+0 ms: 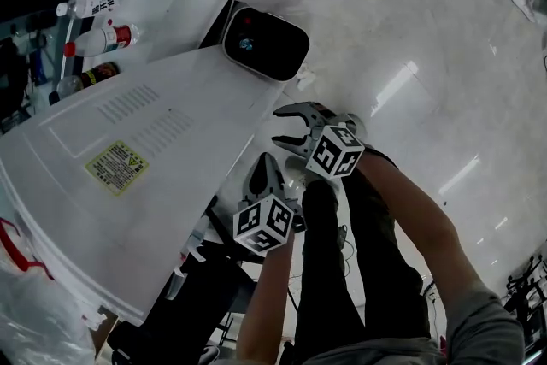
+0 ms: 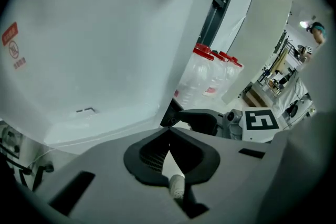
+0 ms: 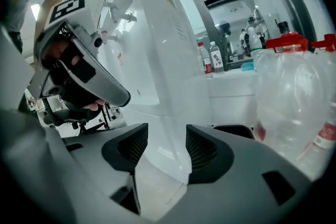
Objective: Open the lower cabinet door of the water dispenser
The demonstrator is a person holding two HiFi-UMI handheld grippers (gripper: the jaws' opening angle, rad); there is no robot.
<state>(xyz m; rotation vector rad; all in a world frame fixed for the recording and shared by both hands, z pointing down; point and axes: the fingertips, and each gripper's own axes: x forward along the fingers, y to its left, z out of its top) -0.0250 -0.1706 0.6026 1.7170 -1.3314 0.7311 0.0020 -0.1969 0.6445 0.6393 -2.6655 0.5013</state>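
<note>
Directly beneath the head camera, the tall white plastic water dispenser [image 1: 128, 184] stands just left of both grippers. The left gripper [image 1: 267, 173] points steeply down beside the dispenser's white wall, and its grey jaws are pressed together with nothing between them. The right gripper [image 1: 291, 126] has its jaws wide apart. The dispenser's corner edge shows in the gap, and the pads are not pressing on it. The lower cabinet door cannot be made out. Clear red-capped plastic bottles [image 2: 210, 73] stand beyond.
</note>
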